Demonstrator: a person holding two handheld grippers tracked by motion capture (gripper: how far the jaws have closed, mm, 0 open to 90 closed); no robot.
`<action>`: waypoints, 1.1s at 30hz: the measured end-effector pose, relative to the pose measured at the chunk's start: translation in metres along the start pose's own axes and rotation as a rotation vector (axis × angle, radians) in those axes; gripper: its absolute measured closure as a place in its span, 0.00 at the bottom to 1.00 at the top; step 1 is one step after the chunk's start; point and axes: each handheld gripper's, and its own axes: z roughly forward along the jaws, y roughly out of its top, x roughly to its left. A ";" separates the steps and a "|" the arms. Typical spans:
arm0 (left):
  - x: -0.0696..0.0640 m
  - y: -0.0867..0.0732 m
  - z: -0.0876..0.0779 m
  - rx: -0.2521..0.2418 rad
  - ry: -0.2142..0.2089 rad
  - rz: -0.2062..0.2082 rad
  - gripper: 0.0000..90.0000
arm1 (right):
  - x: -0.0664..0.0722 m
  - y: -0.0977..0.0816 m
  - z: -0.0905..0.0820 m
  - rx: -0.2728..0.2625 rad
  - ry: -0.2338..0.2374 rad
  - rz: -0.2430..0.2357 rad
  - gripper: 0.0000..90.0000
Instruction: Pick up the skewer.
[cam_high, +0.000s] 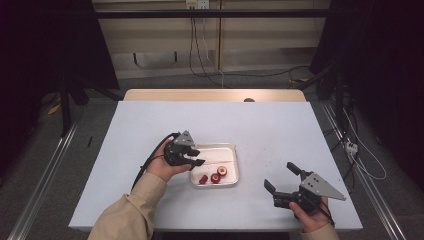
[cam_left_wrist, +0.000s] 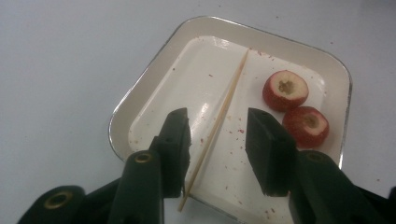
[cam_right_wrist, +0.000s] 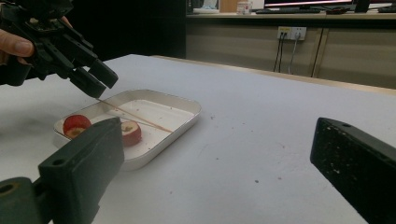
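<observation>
A white metal tray sits mid-table with three red cored fruit pieces near its front edge. A thin wooden skewer lies lengthwise in the tray, one end poking over the rim. My left gripper hangs over the tray's left end, open, its jaws on either side of the skewer and not pressing it. Two fruit pieces lie just beyond its right jaw. My right gripper rests on the table right of the tray, open wide and holding nothing. From it I see the tray, the skewer and the left gripper.
The grey tabletop has bare room all round the tray. A wooden strip runs along the far edge. Cables and a wall socket lie beyond the table; dark frame posts stand at both sides.
</observation>
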 end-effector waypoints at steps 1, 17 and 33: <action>0.002 0.000 0.002 -0.007 -0.028 0.005 0.70 | 0.000 0.000 0.000 0.000 0.000 0.000 0.03; 0.006 0.003 0.022 0.075 -0.070 0.016 0.84 | -0.001 0.000 0.000 -0.001 0.004 0.006 0.03; 0.005 0.005 0.031 0.128 -0.078 0.024 0.92 | -0.002 0.000 -0.001 -0.004 0.005 0.011 0.03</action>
